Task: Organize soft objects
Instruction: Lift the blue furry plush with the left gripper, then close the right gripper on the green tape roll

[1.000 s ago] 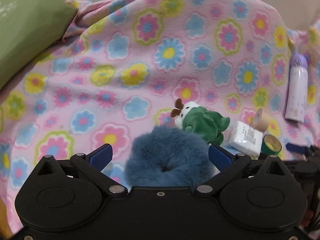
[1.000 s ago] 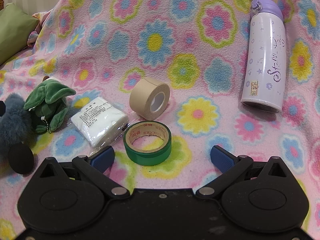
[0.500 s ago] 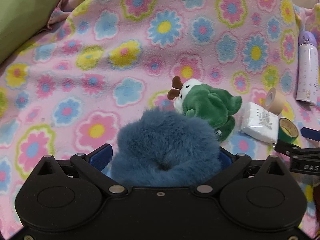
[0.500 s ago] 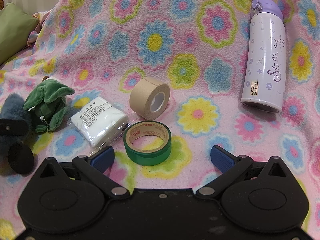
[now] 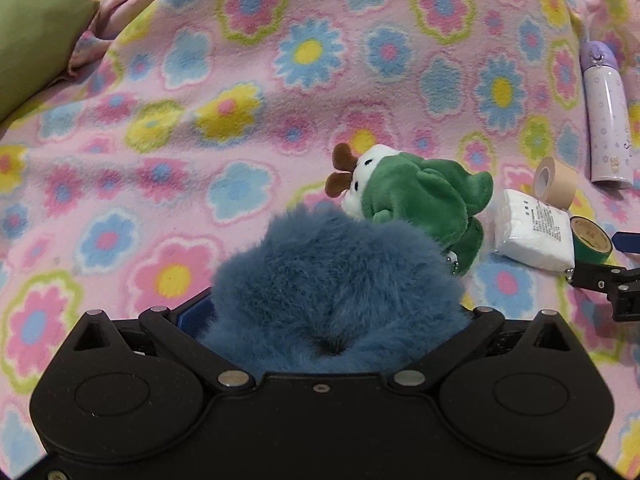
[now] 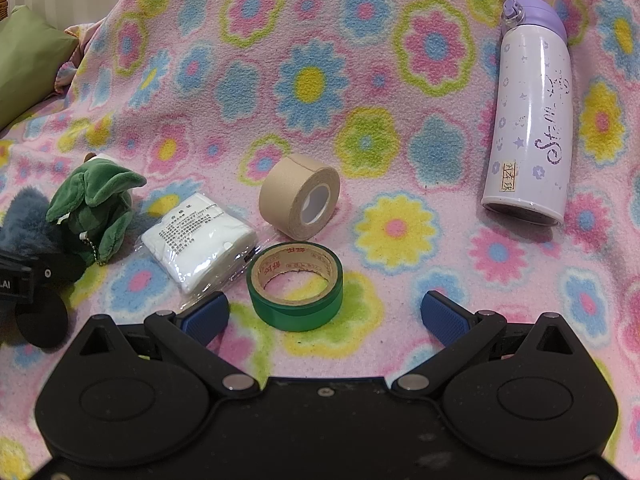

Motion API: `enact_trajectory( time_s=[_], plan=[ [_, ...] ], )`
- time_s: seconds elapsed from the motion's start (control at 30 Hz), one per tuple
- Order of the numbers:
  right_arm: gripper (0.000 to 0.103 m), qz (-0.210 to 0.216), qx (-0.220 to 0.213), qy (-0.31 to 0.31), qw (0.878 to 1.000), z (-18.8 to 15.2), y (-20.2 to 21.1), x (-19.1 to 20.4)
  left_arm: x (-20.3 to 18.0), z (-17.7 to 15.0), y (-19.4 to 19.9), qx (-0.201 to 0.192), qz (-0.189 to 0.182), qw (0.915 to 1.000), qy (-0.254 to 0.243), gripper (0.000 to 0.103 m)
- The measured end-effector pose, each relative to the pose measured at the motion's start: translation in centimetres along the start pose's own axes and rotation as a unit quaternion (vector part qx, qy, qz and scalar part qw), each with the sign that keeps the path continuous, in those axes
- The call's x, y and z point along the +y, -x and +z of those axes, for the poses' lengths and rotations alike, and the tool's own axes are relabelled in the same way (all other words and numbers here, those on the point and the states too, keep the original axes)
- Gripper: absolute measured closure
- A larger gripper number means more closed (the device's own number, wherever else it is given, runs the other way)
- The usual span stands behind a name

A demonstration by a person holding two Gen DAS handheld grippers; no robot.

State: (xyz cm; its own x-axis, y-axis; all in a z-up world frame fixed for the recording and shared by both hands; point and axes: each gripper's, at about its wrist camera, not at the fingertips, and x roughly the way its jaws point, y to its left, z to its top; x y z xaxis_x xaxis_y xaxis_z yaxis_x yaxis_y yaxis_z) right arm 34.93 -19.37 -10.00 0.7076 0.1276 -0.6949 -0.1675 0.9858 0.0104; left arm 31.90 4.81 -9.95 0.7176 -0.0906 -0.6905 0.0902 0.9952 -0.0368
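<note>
A fluffy blue scrunchie (image 5: 336,288) fills the space between the jaws of my left gripper (image 5: 332,312), which closes around it; the fur hides most of both pads. A green plush toy (image 5: 420,200) with a white face lies just behind it, touching the fur; it also shows in the right wrist view (image 6: 98,208). A white packet of soft pads (image 6: 200,236) lies right of the plush. My right gripper (image 6: 324,314) is open and empty, low over the blanket, just behind a green tape roll (image 6: 296,284).
A flowered pink blanket (image 5: 240,80) covers the surface. A beige tape roll (image 6: 300,204) lies behind the green one. A lilac bottle (image 6: 528,120) lies at the right. A green cushion (image 5: 32,40) is at the far left.
My left gripper has moved forward onto the blue scrunchie and its jaws have closed in on it. The right gripper has not moved.
</note>
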Motion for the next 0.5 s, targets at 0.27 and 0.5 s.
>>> enact_trajectory(
  time_s=[0.27,0.5],
  plan=[
    [0.0,-0.004,0.001,0.004,1.0,0.0,-0.06,0.06,-0.14,-0.11,-0.01,-0.013,-0.002,0.9999,-0.006,0.002],
    [0.0,-0.008,0.004,0.006,1.0,0.13,-0.16,0.27,-0.19,-0.11,0.02,-0.016,-0.004,0.9999,-0.006,0.002]
  ],
)
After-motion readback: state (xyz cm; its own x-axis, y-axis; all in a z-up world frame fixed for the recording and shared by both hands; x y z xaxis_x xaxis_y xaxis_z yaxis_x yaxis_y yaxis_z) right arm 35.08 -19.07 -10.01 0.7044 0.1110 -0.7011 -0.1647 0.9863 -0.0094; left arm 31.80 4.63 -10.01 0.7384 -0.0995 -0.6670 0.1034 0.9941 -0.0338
